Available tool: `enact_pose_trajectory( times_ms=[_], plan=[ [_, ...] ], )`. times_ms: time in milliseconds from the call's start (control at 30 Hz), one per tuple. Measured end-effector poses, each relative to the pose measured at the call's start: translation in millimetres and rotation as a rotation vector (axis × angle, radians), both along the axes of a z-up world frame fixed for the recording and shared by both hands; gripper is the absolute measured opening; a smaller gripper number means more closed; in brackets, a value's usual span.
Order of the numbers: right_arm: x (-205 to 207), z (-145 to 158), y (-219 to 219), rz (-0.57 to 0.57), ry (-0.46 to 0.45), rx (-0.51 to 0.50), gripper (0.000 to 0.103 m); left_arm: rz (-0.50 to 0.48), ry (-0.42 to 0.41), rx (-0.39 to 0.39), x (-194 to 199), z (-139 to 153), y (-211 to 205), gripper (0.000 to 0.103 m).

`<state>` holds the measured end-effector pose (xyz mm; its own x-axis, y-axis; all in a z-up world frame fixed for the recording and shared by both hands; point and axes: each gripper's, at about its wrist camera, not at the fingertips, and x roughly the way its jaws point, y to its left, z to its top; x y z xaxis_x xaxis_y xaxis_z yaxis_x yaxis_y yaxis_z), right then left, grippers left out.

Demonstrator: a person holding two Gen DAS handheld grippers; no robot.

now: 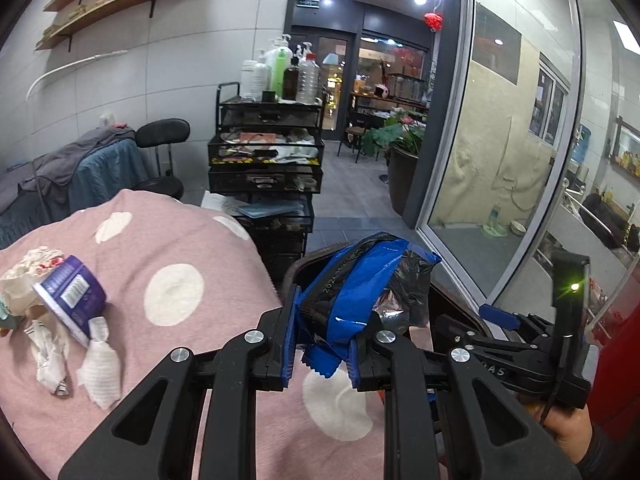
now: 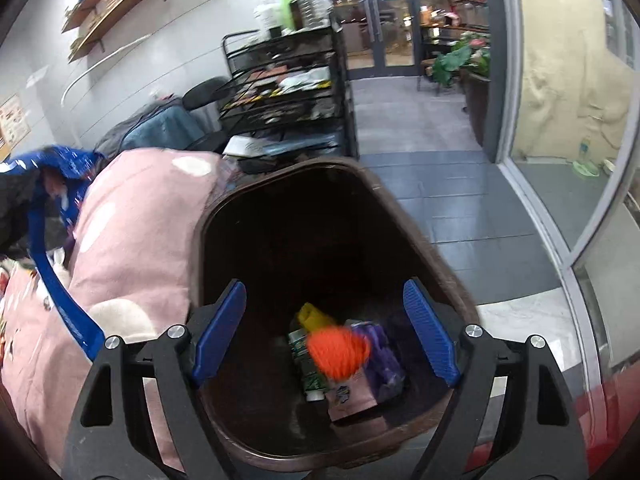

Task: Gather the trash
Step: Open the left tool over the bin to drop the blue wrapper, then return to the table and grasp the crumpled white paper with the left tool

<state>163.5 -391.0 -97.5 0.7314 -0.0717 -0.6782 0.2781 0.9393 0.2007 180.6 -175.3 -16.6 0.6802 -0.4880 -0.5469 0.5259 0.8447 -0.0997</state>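
My left gripper is shut on a crumpled blue and black snack wrapper, held over the edge of a pink dotted blanket. On the blanket to the left lie a purple cup, crumpled paper and white tissues. My right gripper stands open above a brown bin. A blurred orange object shows between its jaws, free of the pads, over trash at the bin's bottom. The wrapper also shows at the left of the right wrist view.
A black mesh trolley with bottles on top stands behind the bed. A black stool is to its left. A glass partition runs along the right, and a potted plant stands on the grey tiled floor.
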Motion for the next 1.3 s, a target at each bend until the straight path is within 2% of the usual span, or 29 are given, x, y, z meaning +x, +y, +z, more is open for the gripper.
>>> enact_pose_trajectory(
  times_ms=[367,800,833,900,933,967,1167,1300],
  plan=[
    [-42.5,27.6,-24.3,-0.199,-0.156,-0.024,0.09,-0.088,0.109,0.053,17.1,-22.3,-51.9,0.02],
    [-66.8,46.5,-49.9,-0.317,-0.207,-0.025,0.094,-0.137,0.201,0.182,27.8,-45.9,-99.0,0.023],
    [-67.1,47.6,-51.3,-0.321,-0.208,-0.024,0.094,-0.139,0.203,0.189,28.3,-47.7,-100.6,0.026],
    [-68.1,48.6,-53.1,-0.326,-0.21,-0.025,0.094,-0.146,0.208,0.207,28.3,-51.0,-105.1,0.044],
    [-68.3,49.1,-53.4,-0.328,-0.209,-0.028,0.094,-0.145,0.206,0.216,28.1,-52.1,-106.5,0.061],
    [-68.4,49.6,-54.1,-0.33,-0.208,-0.031,0.094,-0.142,0.2,0.219,27.6,-52.6,-106.5,0.073],
    [-69.3,49.8,-55.2,-0.338,-0.209,-0.032,0.094,-0.136,0.176,0.183,24.4,-47.2,-98.0,0.085],
    [-68.4,51.1,-53.0,-0.329,-0.211,-0.027,0.094,-0.132,0.152,0.165,19.9,-38.5,-90.0,0.088]
  ],
)
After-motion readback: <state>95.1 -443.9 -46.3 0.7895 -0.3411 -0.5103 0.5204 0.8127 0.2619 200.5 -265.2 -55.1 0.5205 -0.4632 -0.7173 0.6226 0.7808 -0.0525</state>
